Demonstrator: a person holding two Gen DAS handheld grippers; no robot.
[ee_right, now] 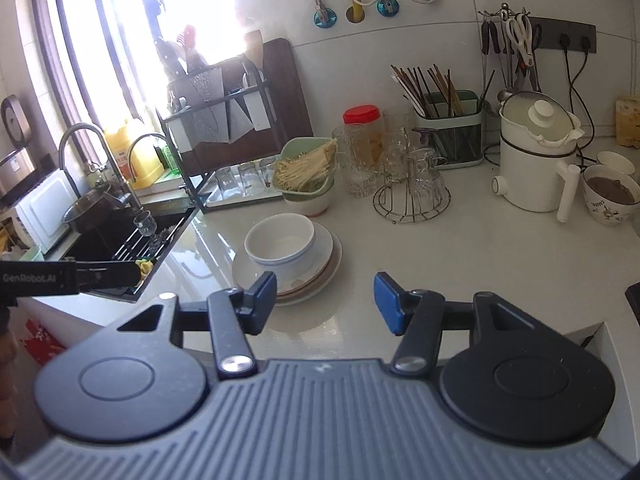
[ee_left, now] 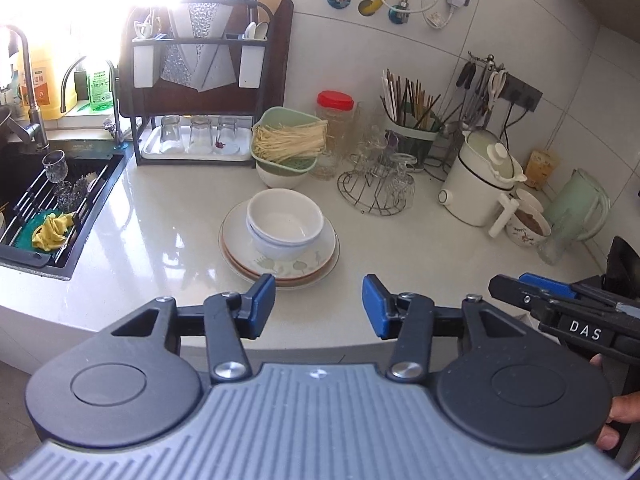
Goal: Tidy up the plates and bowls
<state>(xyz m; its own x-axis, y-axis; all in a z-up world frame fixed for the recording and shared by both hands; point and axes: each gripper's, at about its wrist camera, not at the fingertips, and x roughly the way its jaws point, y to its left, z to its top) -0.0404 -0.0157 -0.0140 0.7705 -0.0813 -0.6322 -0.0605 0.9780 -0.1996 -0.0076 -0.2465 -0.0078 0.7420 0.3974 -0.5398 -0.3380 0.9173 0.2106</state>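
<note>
Bowls sit nested, one inside the other, on top of a small stack of plates, and the whole pile stands on the pale counter toward its front edge. Taking that pile as the landmark: the sink lies to its left, a green strainer of noodles stands just behind it, and the wire rack of upturned glasses is behind and to its right.

Both tongs are released and carry nothing. The left gripper hangs just in front of the pile with its blue pads apart, and the right gripper also stands in front of it, a little to the right, jaws apart and empty.

These look like glazed ceramic — stiff, smooth, probably slippery under a pad, and liable to chip or break if dropped or knocked together. The nested bowls should be fairly light; the plates together would be heavier and awkward to lift as one. The sensible hold on the top bowl is across its rim, one pad inside the wall and one outside, on the near side. It may cling to the bowl under it, so the other gripper could steady the lower one. The plates lie flat with little rim showing — a pad would have to slip under an edge.
</note>
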